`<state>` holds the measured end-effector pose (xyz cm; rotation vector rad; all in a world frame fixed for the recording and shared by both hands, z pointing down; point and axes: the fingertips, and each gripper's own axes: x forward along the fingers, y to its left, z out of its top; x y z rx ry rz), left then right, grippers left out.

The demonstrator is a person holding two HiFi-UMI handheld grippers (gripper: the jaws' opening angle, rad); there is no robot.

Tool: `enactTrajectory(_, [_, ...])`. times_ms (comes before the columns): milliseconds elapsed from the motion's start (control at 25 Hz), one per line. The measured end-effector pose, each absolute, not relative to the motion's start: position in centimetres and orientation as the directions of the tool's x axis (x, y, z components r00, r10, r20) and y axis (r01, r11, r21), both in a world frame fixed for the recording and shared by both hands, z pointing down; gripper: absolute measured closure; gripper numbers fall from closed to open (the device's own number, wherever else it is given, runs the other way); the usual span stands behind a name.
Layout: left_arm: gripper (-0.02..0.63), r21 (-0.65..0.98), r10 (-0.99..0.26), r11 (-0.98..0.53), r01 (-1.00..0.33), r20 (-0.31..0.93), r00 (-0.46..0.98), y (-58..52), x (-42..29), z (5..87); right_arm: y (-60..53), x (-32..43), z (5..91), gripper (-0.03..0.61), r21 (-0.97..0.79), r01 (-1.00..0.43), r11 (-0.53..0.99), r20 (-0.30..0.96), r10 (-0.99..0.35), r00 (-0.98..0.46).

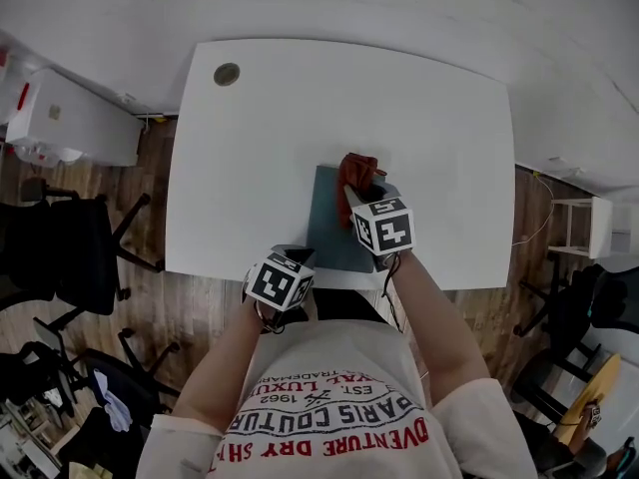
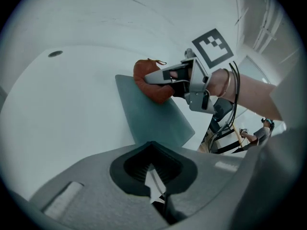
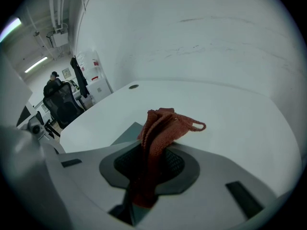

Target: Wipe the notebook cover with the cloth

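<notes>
A person stands at a white table [image 1: 300, 118], a handheld gripper in each hand. The right gripper [image 1: 367, 194] has its jaws clamped tight on a bunched red cloth [image 1: 355, 171], which bulges out past the jaw tips with a small loop at one side. The left gripper [image 2: 153, 176] has its jaws drawn together with only a thin pale slit between them, and nothing is held there.

The teal notebook [image 1: 334, 230] lies flat and closed on the table, directly beneath the right gripper. Its long axis runs along the line of that gripper's jaws, from the table edge by the person out toward the jaw tips. The cloth appears to rest on the cover's far end, so nearly the whole cover lies behind the tips, back toward the person. A wiping stroke would likely have to draw backward along that long axis.

The left gripper hangs by the notebook's near left corner. The right gripper is plainly the closer to the work.
</notes>
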<state>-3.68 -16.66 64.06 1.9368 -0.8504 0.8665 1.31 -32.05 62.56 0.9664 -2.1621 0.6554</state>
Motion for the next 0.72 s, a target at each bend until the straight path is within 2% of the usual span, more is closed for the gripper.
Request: enactTrajectory(720, [0.604,0.461,-0.233,-0.388,-0.799,0.789,0.568,-16.7,-3.7,64.1,-31.7,9.9,62.7,0.485,-0.125,-0.871,0.476,0.769,-0.508,-0.388])
